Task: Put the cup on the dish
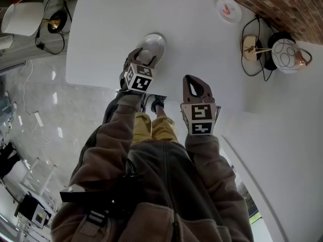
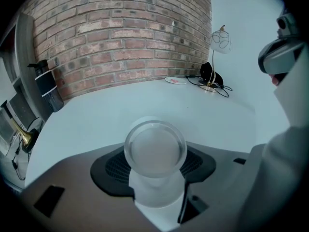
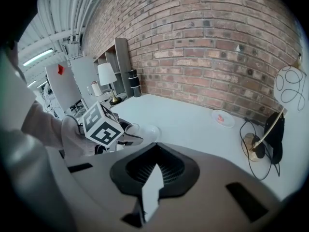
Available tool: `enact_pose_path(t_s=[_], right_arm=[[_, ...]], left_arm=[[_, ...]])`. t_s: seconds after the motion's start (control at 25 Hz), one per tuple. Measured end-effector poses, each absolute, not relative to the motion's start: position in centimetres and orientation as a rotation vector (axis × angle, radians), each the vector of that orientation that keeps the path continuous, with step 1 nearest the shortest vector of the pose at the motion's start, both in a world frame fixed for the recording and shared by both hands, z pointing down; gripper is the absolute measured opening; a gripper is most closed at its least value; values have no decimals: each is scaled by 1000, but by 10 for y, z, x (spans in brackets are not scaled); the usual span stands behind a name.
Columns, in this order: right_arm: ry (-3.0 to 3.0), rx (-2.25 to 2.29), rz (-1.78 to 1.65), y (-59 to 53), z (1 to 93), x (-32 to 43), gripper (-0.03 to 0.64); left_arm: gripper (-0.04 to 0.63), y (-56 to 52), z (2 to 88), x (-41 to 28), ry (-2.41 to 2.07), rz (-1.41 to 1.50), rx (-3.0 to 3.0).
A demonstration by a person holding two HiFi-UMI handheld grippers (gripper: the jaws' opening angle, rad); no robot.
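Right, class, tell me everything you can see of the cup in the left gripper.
The cup is small, round and translucent, frosted-looking glass or plastic, with a thicker rim and nothing visible inside. The left gripper is shut on its body. It is by the near edge of the white table, far from the dish; whether it touches the table is unclear.

A brown zipped fleece jacket (image 1: 166, 185) and mustard trousers (image 1: 151, 127) are worn, with possibly dark shoes (image 1: 157, 104). Black-and-white marker cubes (image 1: 139, 78) are borne by the taupe left gripper (image 1: 146, 56) and right gripper (image 1: 194, 82).
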State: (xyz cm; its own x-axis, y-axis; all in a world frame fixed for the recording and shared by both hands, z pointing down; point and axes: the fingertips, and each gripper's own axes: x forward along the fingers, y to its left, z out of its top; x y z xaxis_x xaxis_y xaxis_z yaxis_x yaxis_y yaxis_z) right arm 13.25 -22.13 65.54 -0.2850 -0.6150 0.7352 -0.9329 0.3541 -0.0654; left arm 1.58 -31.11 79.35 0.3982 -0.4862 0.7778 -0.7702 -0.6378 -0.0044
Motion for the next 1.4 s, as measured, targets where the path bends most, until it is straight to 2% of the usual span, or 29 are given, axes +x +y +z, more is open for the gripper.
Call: enact_pose_path(t_s=[0.6, 0.84, 0.92, 1.04, 1.16, 1.28, 1.32, 1.4], right_arm=[[-2026, 1361, 636, -209, 650, 134, 2], [-2056, 1400, 606, -206, 630, 128, 2], [-2074, 1438, 594, -210, 617, 126, 2], [-2102, 1474, 562, -218, 595, 122, 2], [-2146, 1503, 515, -227, 570, 115, 2], [-2194, 1528, 462, -235, 541, 104, 2], [-2211, 1534, 443, -238, 531, 101, 2], [-2246, 1544, 399, -241, 510, 94, 2]], left_arm=[[267, -269, 783, -15, -1106, 1156, 2263], [262, -252, 730, -31, -1199, 1052, 2304], [174, -253, 705, -37, -1249, 1017, 2340], [139, -261, 668, -41, -1314, 959, 2393], [62, -272, 629, -49, -1409, 877, 2427], [41, -279, 592, -54, -1473, 797, 2456], [8, -281, 580, -55, -1491, 770, 2468], [6, -285, 555, -57, -1527, 702, 2497]])
